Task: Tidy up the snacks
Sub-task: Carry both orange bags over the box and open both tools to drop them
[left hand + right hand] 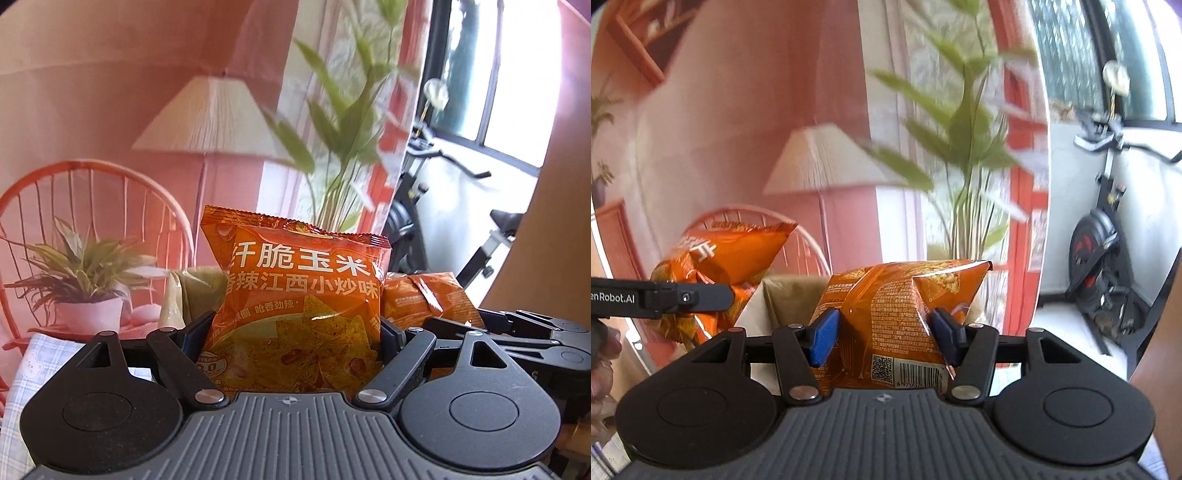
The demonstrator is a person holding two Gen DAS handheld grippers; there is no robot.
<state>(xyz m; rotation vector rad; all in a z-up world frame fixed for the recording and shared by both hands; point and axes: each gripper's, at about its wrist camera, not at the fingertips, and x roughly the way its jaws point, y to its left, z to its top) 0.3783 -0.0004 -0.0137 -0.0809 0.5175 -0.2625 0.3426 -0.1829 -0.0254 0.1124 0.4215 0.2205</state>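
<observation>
The left hand-held gripper (295, 332) is clamped on an orange corn-chip bag (299, 295), which stands upright between its fingers with the printed front facing the camera. The right hand-held gripper (884, 332) grips a second orange bag (894, 314) with the barcode side toward its camera, blue pads (823, 338) pressing its sides. Both bags are raised clear of any surface. Ahead of both grippers sits what seems to be a brown paper-lined box (790, 295), partly hidden. Beyond hang a lamp-and-chair backdrop (110, 110) and an exercise bike (1104, 236).
</observation>
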